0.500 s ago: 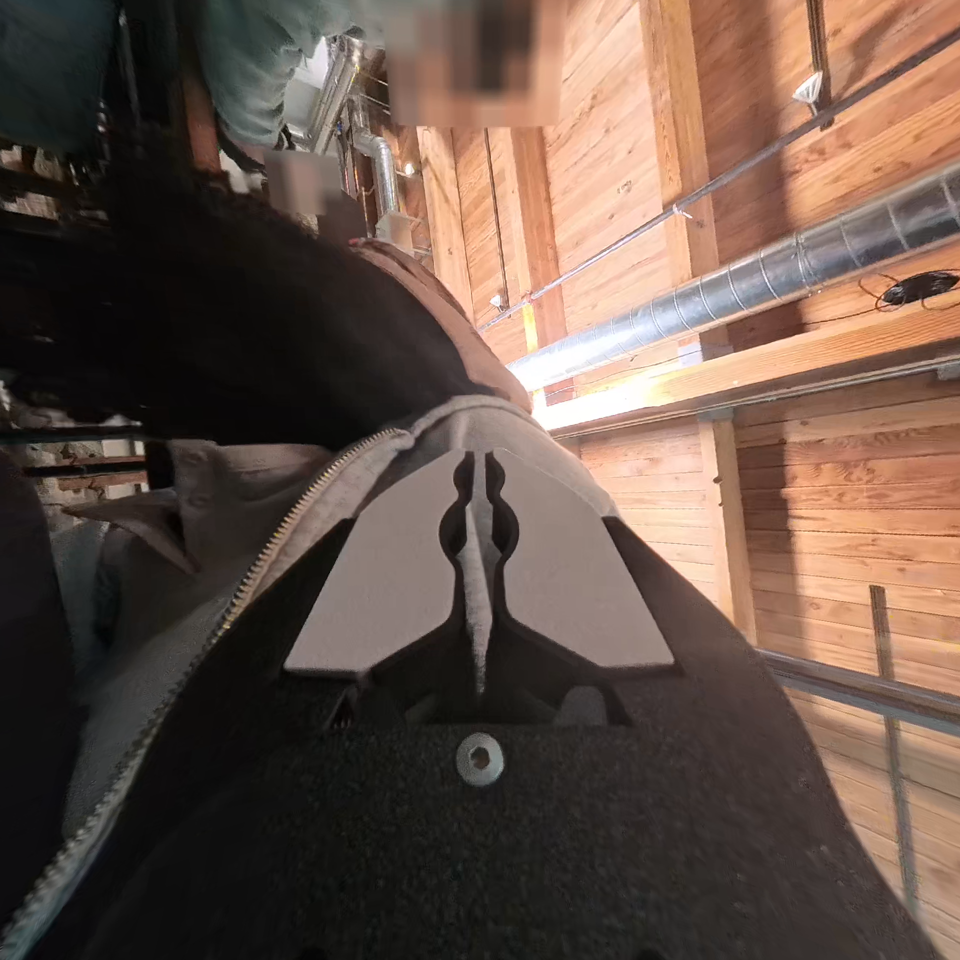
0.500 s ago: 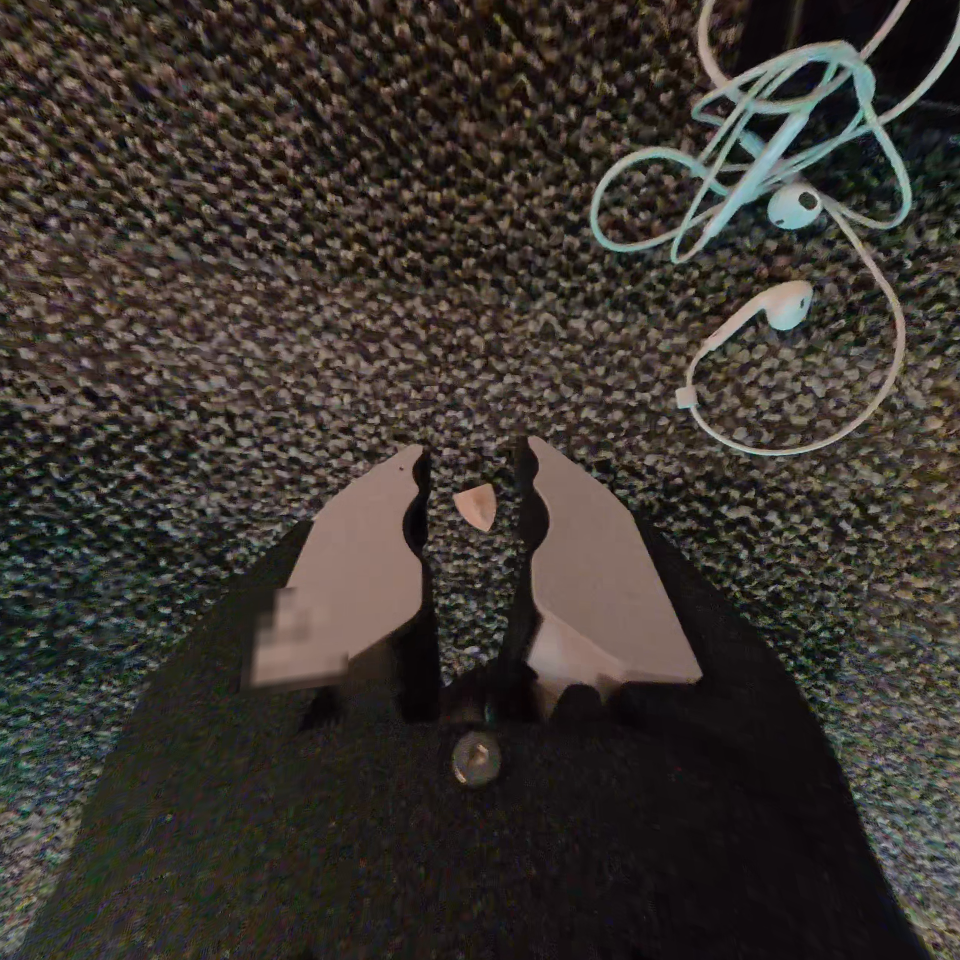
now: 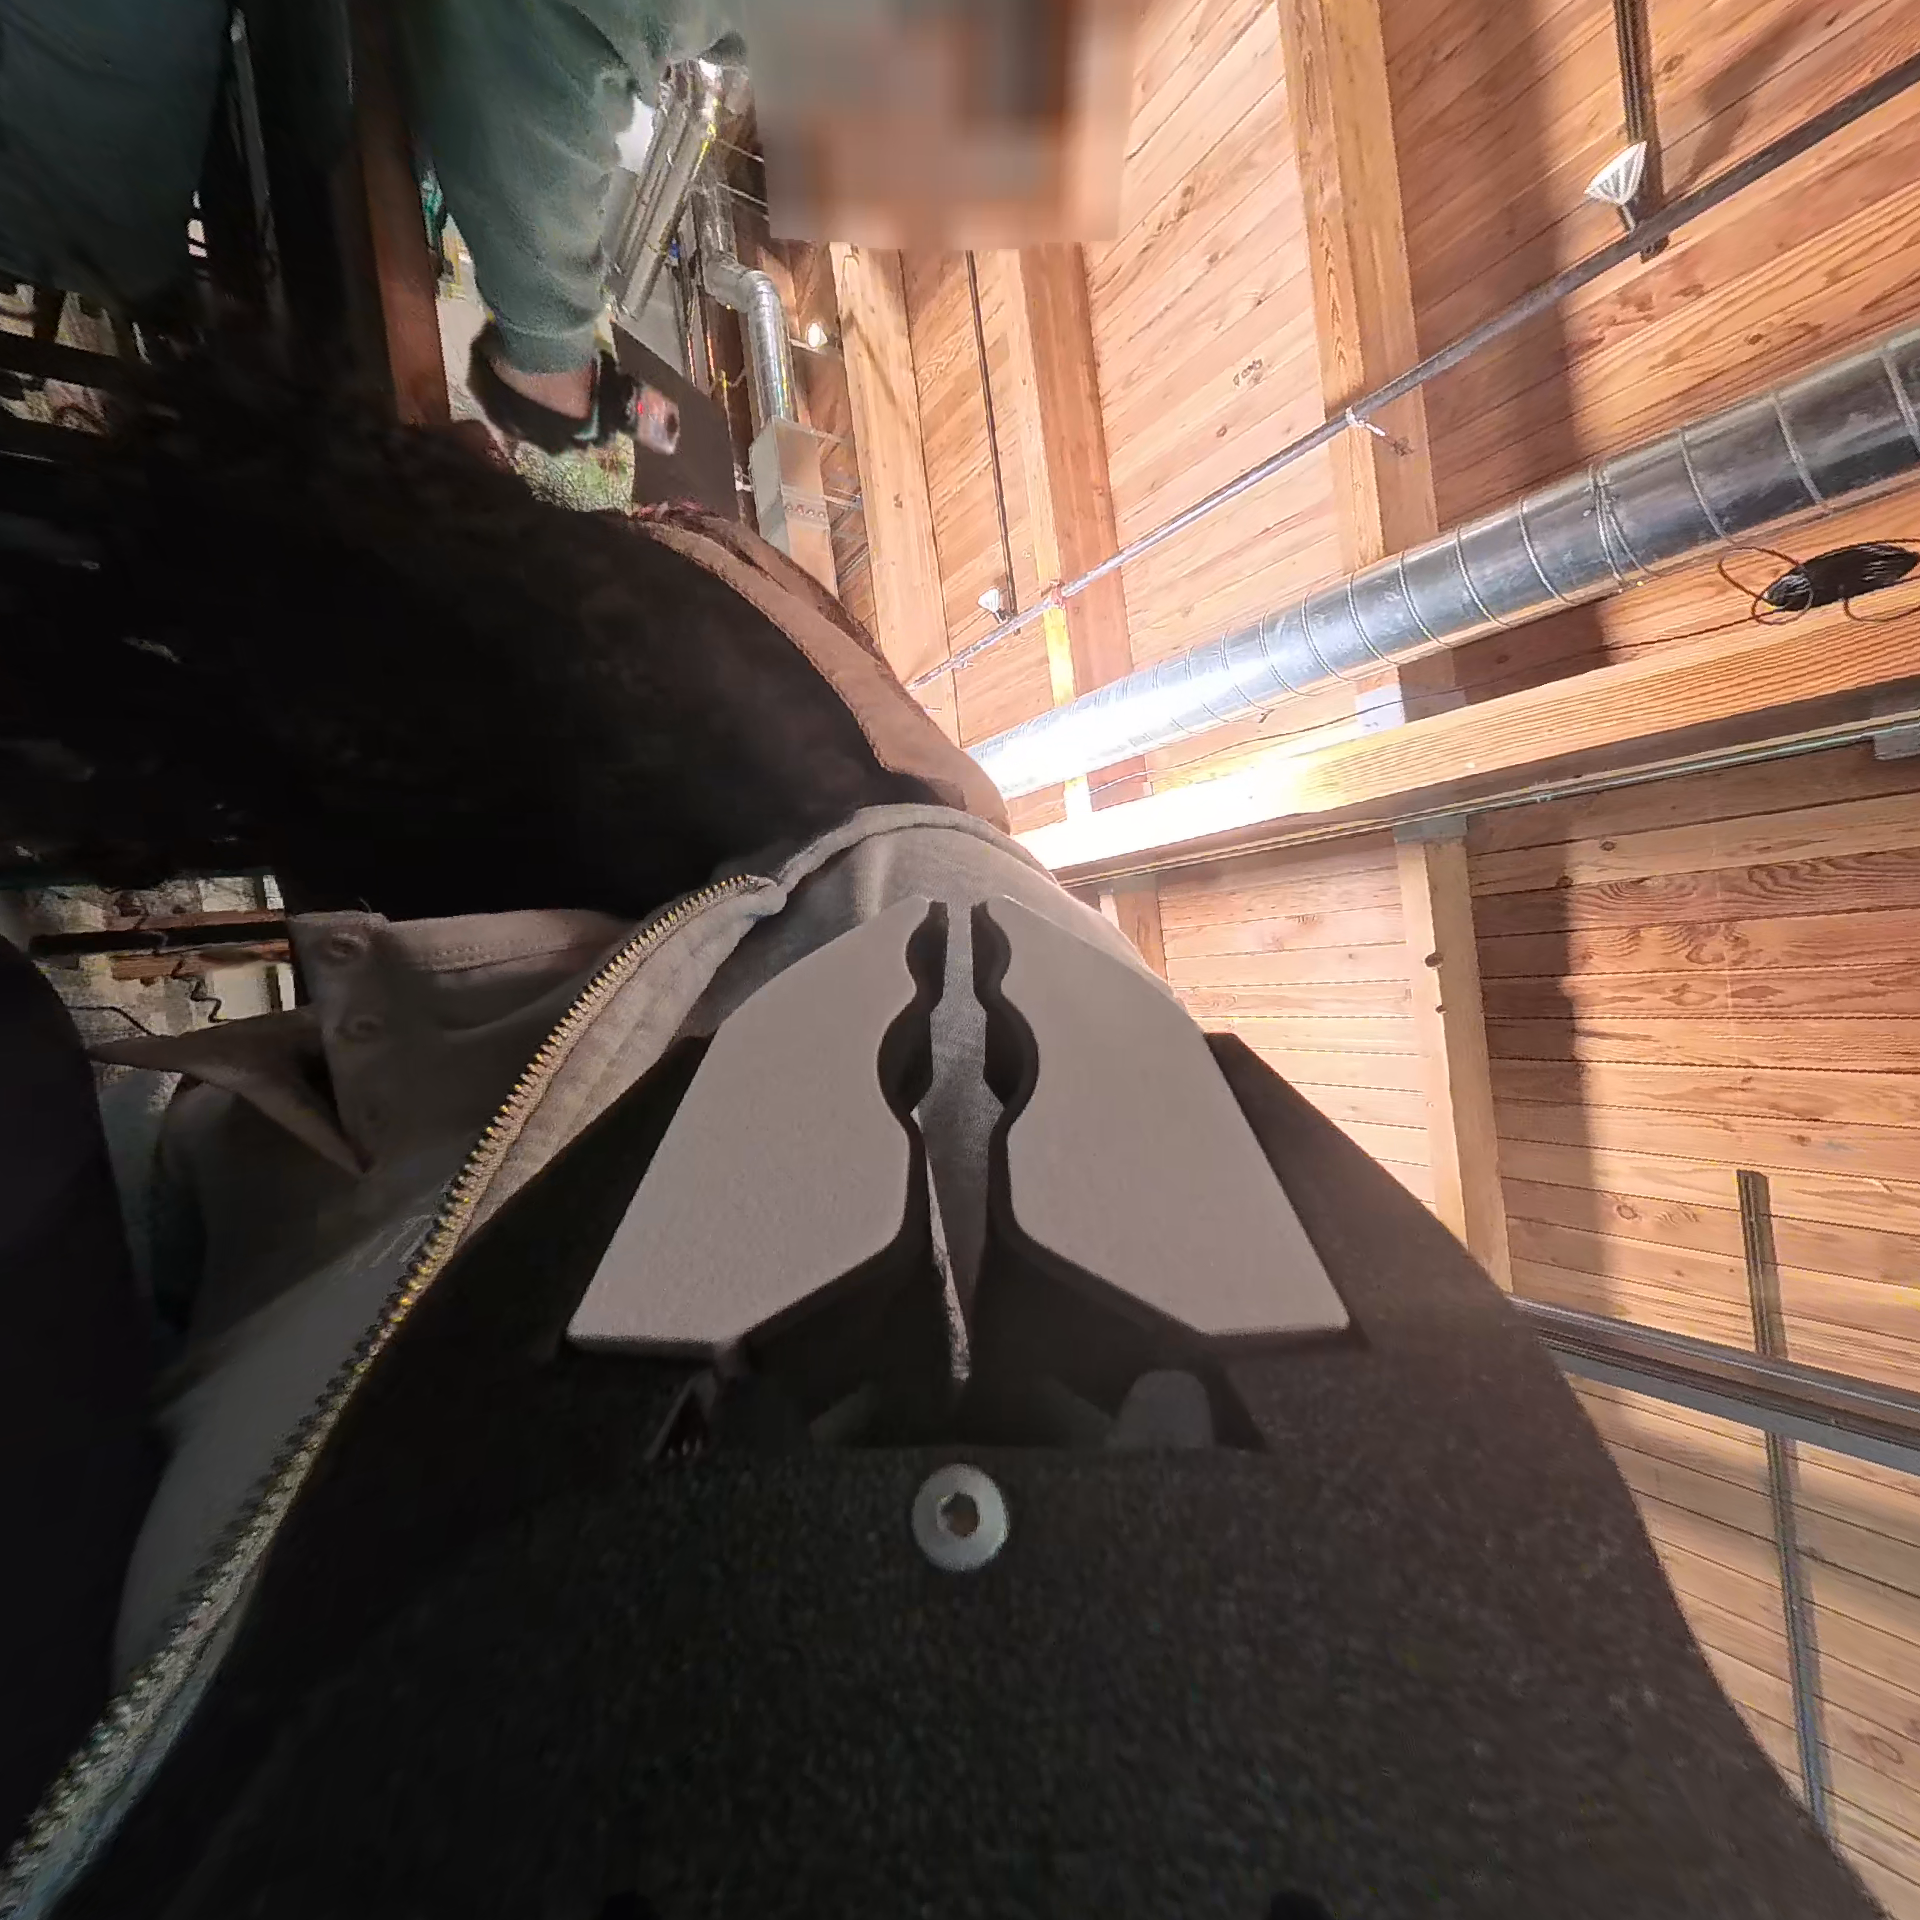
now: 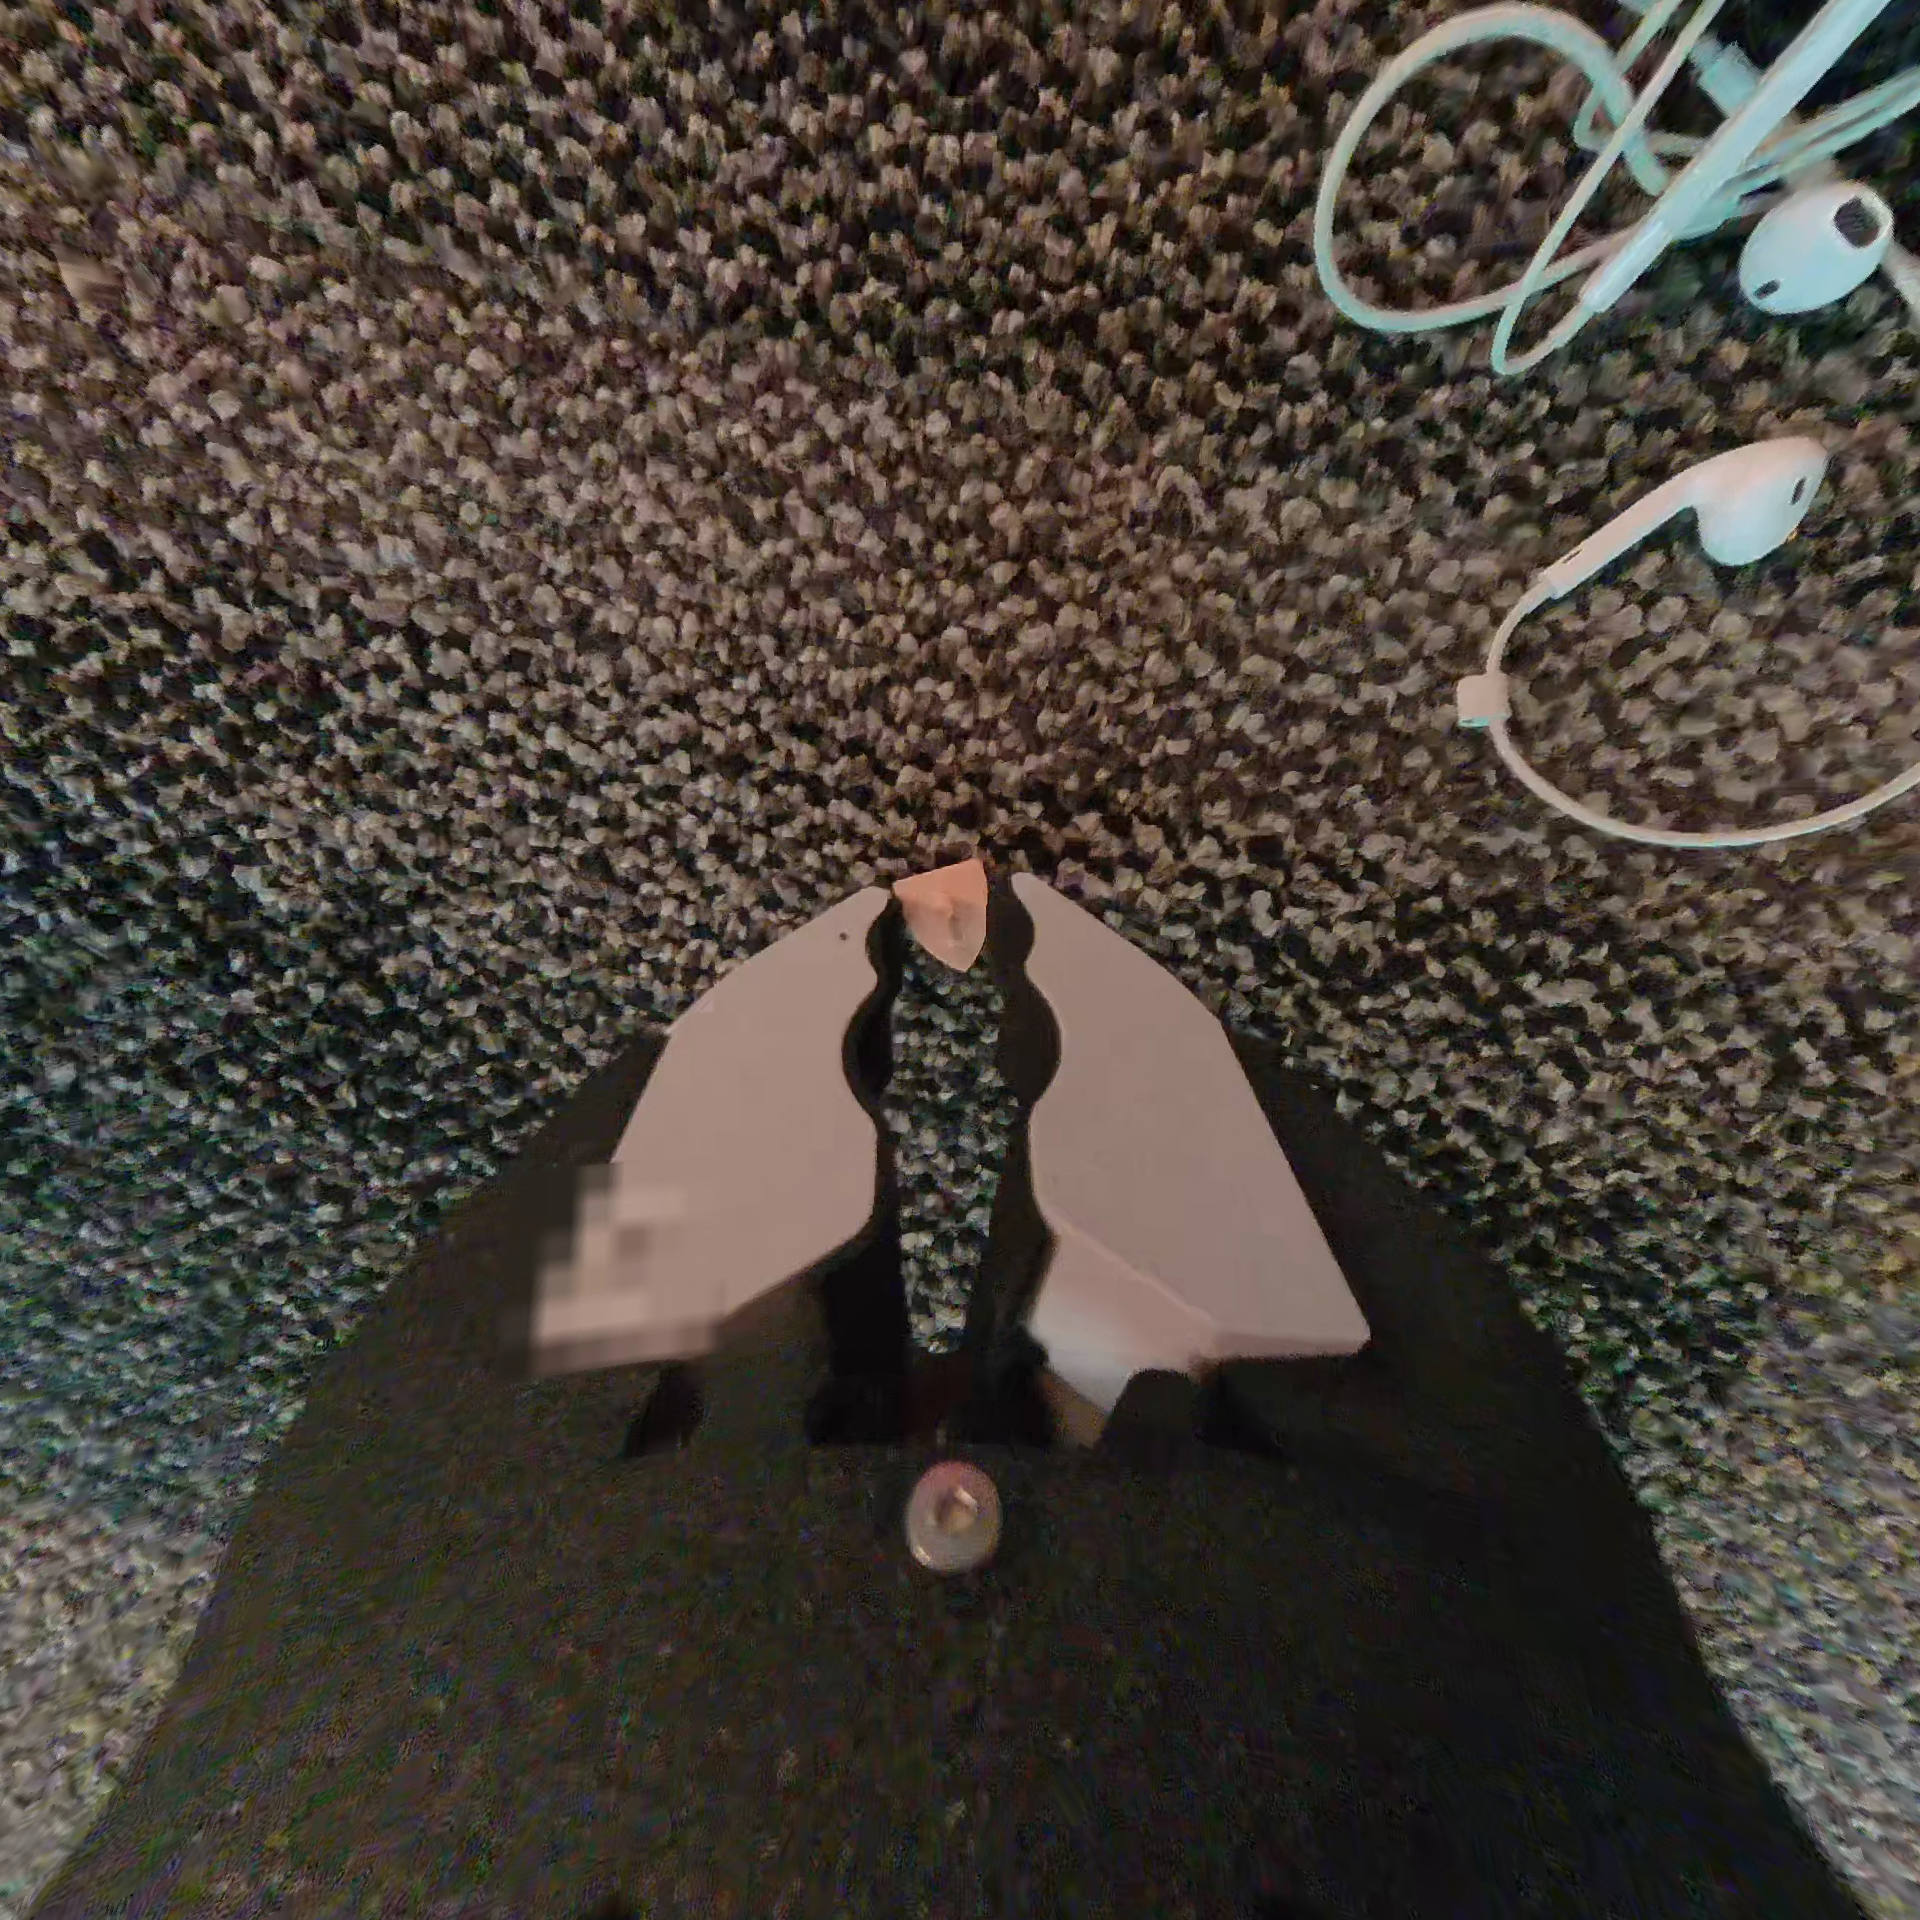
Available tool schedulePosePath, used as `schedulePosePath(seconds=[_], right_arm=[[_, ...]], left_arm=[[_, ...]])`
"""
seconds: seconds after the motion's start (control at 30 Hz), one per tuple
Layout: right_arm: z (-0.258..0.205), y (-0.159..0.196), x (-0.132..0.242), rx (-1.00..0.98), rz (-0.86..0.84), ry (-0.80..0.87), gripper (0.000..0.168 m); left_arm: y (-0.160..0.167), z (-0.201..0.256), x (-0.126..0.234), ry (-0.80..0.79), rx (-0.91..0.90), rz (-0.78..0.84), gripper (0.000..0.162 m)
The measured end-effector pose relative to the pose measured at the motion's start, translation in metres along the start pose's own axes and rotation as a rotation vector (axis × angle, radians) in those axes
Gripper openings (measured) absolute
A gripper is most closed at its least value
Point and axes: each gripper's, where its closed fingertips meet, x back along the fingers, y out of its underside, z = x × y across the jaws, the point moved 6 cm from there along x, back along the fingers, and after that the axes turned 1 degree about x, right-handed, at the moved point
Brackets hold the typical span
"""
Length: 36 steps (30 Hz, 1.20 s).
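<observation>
Fingers of the left gripper (image 3: 959,914) are pressed nearly together, pinching a fold of grey jacket (image 3: 499,1049) cloth that runs down the narrow gap between them. Beyond and to the right of these fingers rise wooden planks (image 3: 1662,1039) crossed by a silver duct (image 3: 1455,592); up and to the left a person's green sleeve (image 3: 520,187) shows, and the jacket's zipper (image 3: 488,1143) runs just left of the fingers.

Right gripper (image 4: 951,894) fingers stand a little apart over speckled carpet (image 4: 623,520), their tips closing on a small pale pick (image 4: 943,914) that sits between them; whether both tips touch it I cannot tell. White earphones (image 4: 1714,312) lie tangled well off, ahead and to the right of those fingers.
</observation>
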Motion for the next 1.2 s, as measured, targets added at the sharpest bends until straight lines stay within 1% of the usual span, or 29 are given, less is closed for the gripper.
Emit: schedulePosePath(seconds=[0.03,0.27,0.33,0.4,0.43,0.5,0.57,0.63,0.7,0.77,0.83,0.9,1.03,1.1,1.2], right_arm=[[-0.001,0.000,0.000,0.012,-0.001,0.011,0.015],[-0.009,-0.002,0.008,-0.086,0.026,0.059,0.015],[-0.016,-0.007,0.025,-0.137,0.045,0.075,0.015],[-0.027,-0.022,0.060,-0.182,0.092,0.110,0.014],[-0.034,-0.033,0.084,-0.207,0.122,0.135,0.014],[-0.051,-0.059,0.145,-0.215,0.181,0.211,0.014],[-0.068,-0.088,0.216,-0.227,0.266,0.279,0.014],[-0.087,-0.112,0.292,-0.206,0.356,0.358,0.014],[-0.109,-0.126,0.367,-0.209,0.474,0.392,0.014],[-0.137,-0.129,0.437,-0.164,0.556,0.411,0.014],[-0.166,-0.123,0.502,-0.105,0.638,0.419,0.014],[-0.190,-0.107,0.568,-0.040,0.699,0.481,0.014],[-0.231,-0.068,0.702,0.047,0.854,0.552,0.013],[-0.235,-0.041,0.762,0.020,0.885,0.576,0.013],[-0.216,0.013,0.816,-0.071,0.778,0.570,0.014]], left_arm=[[0.000,0.000,0.000,0.000,0.000,-0.001,0.003],[0.002,-0.002,-0.005,0.019,-0.004,-0.024,0.004],[0.003,-0.004,-0.011,0.036,-0.010,-0.045,0.004],[0.006,-0.007,-0.020,0.046,-0.005,-0.083,0.003],[0.008,-0.011,-0.026,0.044,-0.008,-0.115,0.003],[0.018,-0.018,-0.044,0.025,-0.056,-0.217,0.003],[0.036,-0.026,-0.067,0.008,-0.147,-0.413,0.003],[0.060,-0.034,-0.085,0.038,-0.221,-0.639,0.003],[0.082,-0.037,-0.097,0.089,-0.237,-0.795,0.002],[0.100,-0.032,-0.104,0.160,-0.290,-0.883,0.000],[0.115,-0.029,-0.112,0.206,-0.456,-0.917,0.000],[0.134,-0.029,-0.125,0.232,-0.644,-0.951,0.000],[0.191,-0.034,-0.158,0.317,-0.921,-1.006,0.002],[0.225,-0.042,-0.177,0.305,-0.965,-1.072,0.004],[0.278,-0.066,-0.198,0.286,-0.977,-1.277,0.012]])
